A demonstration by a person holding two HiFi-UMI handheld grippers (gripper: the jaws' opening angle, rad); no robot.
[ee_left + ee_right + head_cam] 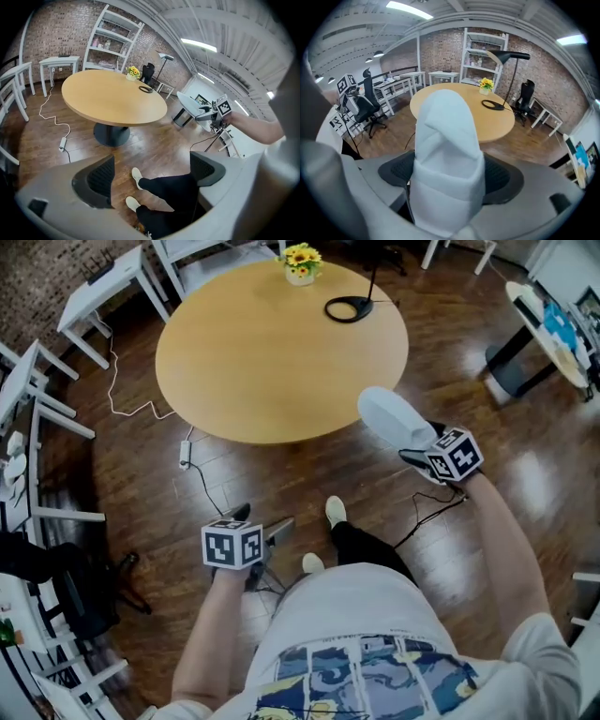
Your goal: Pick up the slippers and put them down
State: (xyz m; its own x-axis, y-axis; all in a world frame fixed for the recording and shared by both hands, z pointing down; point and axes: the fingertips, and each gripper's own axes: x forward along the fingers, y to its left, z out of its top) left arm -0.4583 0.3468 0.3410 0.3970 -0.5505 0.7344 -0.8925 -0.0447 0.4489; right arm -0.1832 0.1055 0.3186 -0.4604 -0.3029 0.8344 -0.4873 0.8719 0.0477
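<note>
A white slipper [394, 418] is clamped in my right gripper [415, 452], held in the air beside the near right rim of the round wooden table [281, 362]. In the right gripper view the slipper [447, 154] stands up between the two black pads [396, 174] and hides most of what lies ahead. My left gripper [262, 523] hangs low at the left with its jaws apart and nothing in them. Past the left gripper [150, 174] I see only the floor and the person's white shoes [136, 177]. The left gripper view also shows the slipper [189, 101] at the far right.
A small pot of yellow flowers [301, 263] and a black lamp base [349, 308] stand on the table's far side. A power strip [186, 454] with cable lies on the floor at the left. White desks [103, 287] and a black chair [66, 587] line the left side.
</note>
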